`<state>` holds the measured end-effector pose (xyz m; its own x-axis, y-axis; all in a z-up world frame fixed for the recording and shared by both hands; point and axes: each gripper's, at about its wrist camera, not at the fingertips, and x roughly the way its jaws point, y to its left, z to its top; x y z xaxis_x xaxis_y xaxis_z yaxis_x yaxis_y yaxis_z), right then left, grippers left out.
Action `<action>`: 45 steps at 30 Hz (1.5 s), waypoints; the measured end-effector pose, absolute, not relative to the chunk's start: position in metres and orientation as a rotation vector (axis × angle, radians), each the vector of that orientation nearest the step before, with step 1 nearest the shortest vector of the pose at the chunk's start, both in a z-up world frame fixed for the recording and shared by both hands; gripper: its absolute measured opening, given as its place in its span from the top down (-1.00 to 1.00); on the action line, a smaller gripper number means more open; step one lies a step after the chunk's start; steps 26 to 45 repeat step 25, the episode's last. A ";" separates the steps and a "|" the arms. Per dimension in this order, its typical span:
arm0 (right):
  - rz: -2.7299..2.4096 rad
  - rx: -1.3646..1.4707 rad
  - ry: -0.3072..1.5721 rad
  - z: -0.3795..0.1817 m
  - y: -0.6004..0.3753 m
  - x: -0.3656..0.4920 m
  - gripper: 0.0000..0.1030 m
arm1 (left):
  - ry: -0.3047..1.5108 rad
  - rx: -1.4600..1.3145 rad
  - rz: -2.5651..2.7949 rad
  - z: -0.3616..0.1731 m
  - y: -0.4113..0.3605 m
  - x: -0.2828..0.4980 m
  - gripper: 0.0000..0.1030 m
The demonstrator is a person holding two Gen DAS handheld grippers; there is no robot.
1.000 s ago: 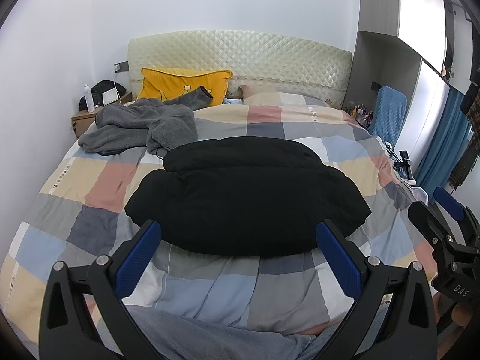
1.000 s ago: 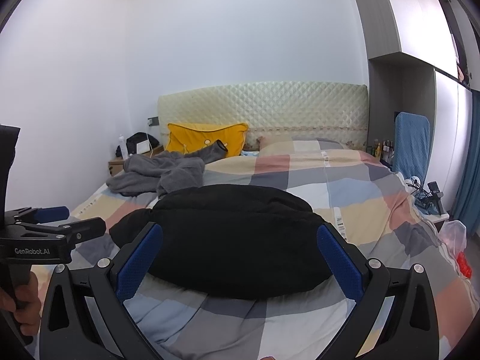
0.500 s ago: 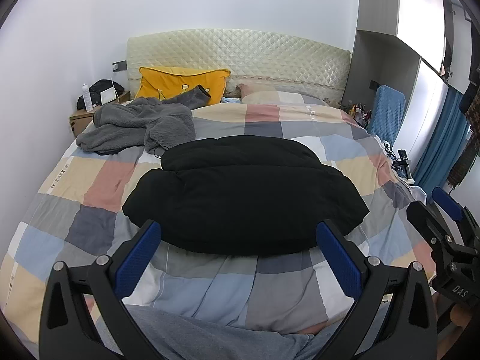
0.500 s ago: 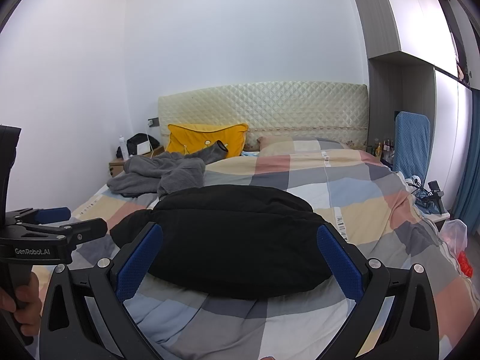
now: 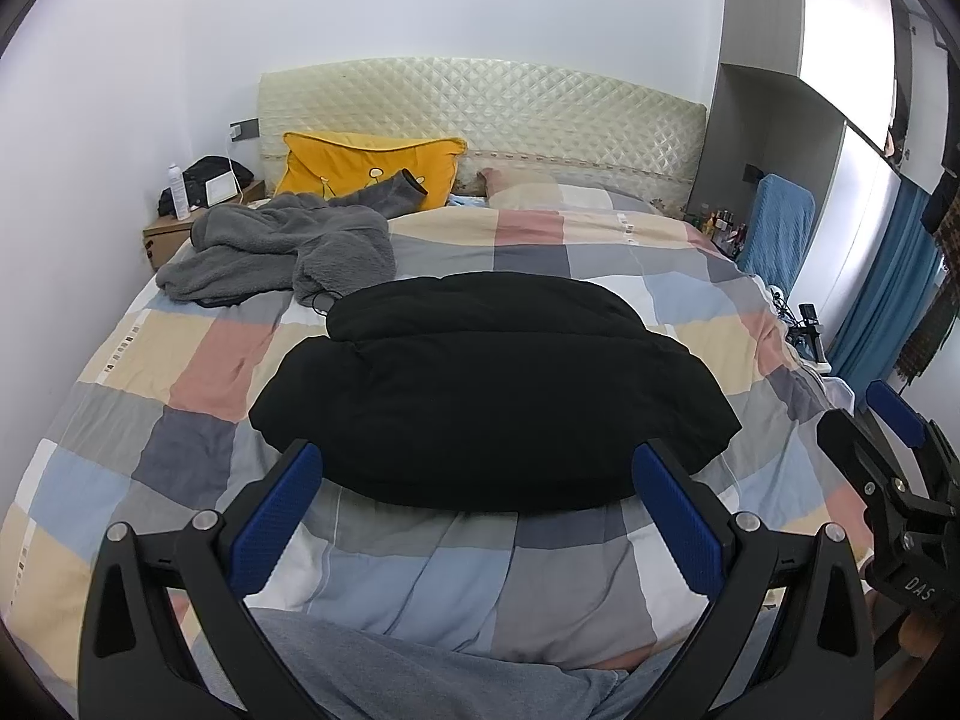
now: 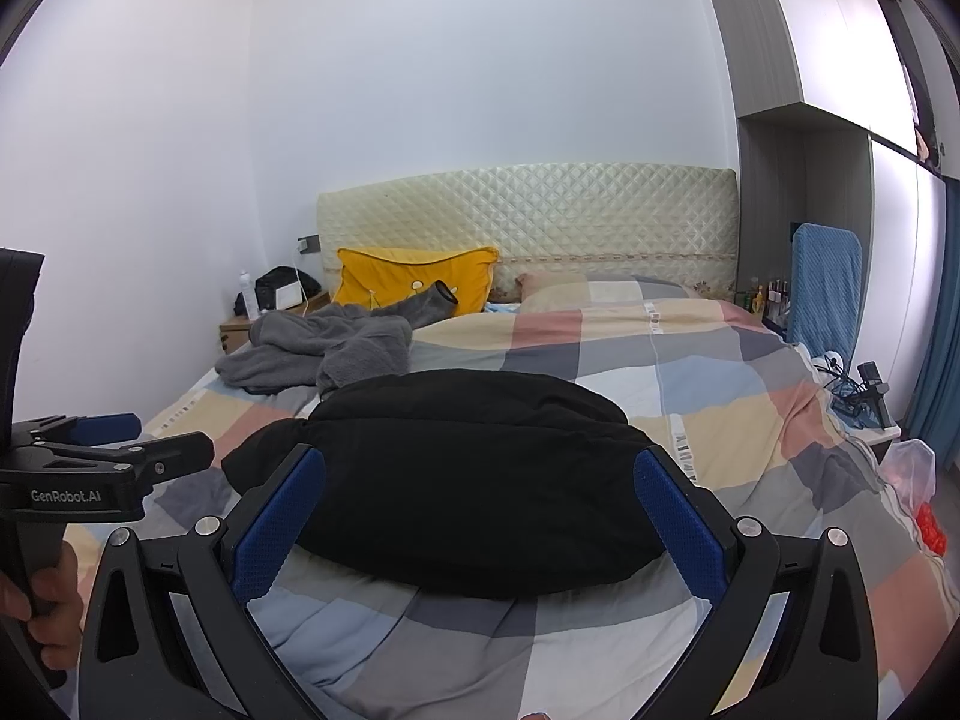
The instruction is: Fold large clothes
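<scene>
A black puffy jacket [image 5: 492,384] lies folded in a broad mound in the middle of the checked bed cover [image 5: 198,360]; it also shows in the right wrist view [image 6: 468,480]. A grey fleece garment [image 5: 282,252] lies crumpled at the far left, near the pillows, and shows in the right wrist view [image 6: 324,348]. My left gripper [image 5: 478,492] is open and empty, held above the near edge of the jacket. My right gripper [image 6: 478,498] is open and empty, just before the jacket's near edge. Each gripper appears at the side of the other's view.
A yellow pillow [image 5: 372,168] leans on the quilted headboard [image 5: 480,114]. A bedside table [image 5: 198,222] with a bottle and bag stands at the far left. A blue-covered chair [image 5: 777,228], a wardrobe and blue curtains [image 5: 882,288] line the right side.
Both grippers have stayed open and nearly still. The left wrist view has tilted slightly, and the clothes have not moved.
</scene>
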<state>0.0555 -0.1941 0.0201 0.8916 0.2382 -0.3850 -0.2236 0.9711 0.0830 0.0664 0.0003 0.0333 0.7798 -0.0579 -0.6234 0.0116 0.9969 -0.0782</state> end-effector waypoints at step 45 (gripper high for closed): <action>0.238 0.041 0.403 0.020 -0.191 0.054 -1.00 | 0.677 -0.073 -0.039 0.036 -0.001 0.067 -0.99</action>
